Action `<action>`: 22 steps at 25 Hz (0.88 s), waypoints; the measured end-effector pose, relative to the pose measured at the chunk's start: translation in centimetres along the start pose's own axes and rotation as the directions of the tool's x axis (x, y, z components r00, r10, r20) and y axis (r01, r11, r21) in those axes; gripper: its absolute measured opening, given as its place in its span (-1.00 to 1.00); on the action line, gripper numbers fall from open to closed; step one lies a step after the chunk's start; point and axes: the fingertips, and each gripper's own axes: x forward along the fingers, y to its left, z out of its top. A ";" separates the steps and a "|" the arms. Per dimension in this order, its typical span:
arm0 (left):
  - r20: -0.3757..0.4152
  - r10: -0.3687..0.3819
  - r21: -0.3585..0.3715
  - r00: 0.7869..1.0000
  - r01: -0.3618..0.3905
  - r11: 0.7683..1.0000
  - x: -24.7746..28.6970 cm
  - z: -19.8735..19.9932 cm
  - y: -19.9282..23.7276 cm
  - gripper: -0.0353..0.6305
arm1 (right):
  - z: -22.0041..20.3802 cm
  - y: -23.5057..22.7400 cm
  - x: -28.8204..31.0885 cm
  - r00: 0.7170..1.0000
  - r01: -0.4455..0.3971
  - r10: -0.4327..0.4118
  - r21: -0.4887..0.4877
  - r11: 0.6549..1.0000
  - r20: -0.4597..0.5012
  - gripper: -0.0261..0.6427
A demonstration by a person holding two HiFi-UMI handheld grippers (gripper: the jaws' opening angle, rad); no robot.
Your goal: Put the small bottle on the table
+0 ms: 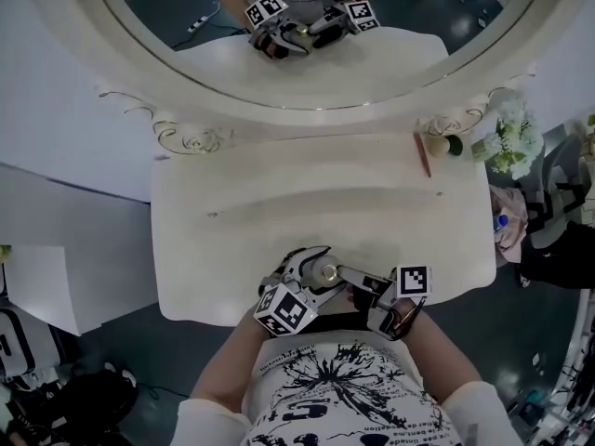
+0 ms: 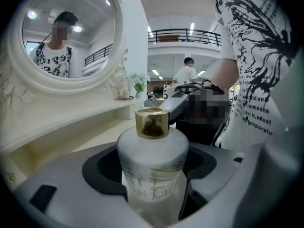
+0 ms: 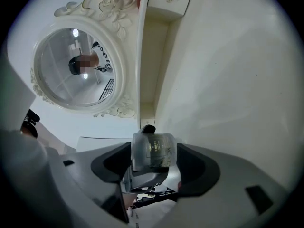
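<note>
The small bottle (image 2: 152, 163) is frosted white with a gold cap (image 1: 327, 271) and is held over the table's front edge (image 1: 232, 309). My left gripper (image 1: 311, 277) is shut on its body, and the bottle stands upright between the pads in the left gripper view. My right gripper (image 1: 351, 277) reaches in from the right. In the right gripper view the bottle's base (image 3: 153, 150) fills the gap between the wide jaws, with the pads close beside the glass and no clear squeeze. The left gripper's grey body (image 3: 149, 179) shows behind the bottle.
A cream dressing table (image 1: 279, 203) with a big oval mirror (image 1: 307, 26) lies ahead. At its back right lie a red pencil (image 1: 422, 153), a small round jar (image 1: 437, 144) and white flowers (image 1: 509, 142). My torso is against the front edge.
</note>
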 end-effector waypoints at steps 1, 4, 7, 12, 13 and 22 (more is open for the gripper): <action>-0.005 -0.003 -0.001 1.000 0.003 1.000 0.2 -0.3 0.1 0.16 | 0.1 -0.1 0.0 1.000 0.005 -0.005 0.002 1.000 0.004 -0.02; -0.015 -0.008 -0.004 1.000 0.008 1.000 0.6 -1.1 0.4 0.16 | 0.5 -0.4 0.3 1.000 0.021 -0.021 -0.008 1.000 0.015 -0.22; -0.023 -0.013 -0.001 1.000 0.013 1.000 0.9 -1.5 0.4 0.16 | 0.6 -0.9 0.3 0.999 0.048 -0.048 0.007 0.999 0.020 -0.26; -0.027 -0.024 0.005 0.999 0.024 1.000 0.9 -1.8 0.4 0.16 | 0.4 -1.1 0.4 0.997 0.073 -0.073 0.012 0.997 0.018 -0.31; -0.027 -0.028 0.006 0.999 0.028 1.000 0.9 -1.8 0.4 0.16 | 0.3 -1.2 0.3 0.996 0.086 -0.087 0.034 0.996 0.021 -0.31; -0.048 -0.048 -0.012 0.998 0.047 0.999 0.7 -2.2 0.1 0.16 | -0.3 -1.5 0.5 0.988 0.150 -0.151 0.027 0.988 0.018 -0.30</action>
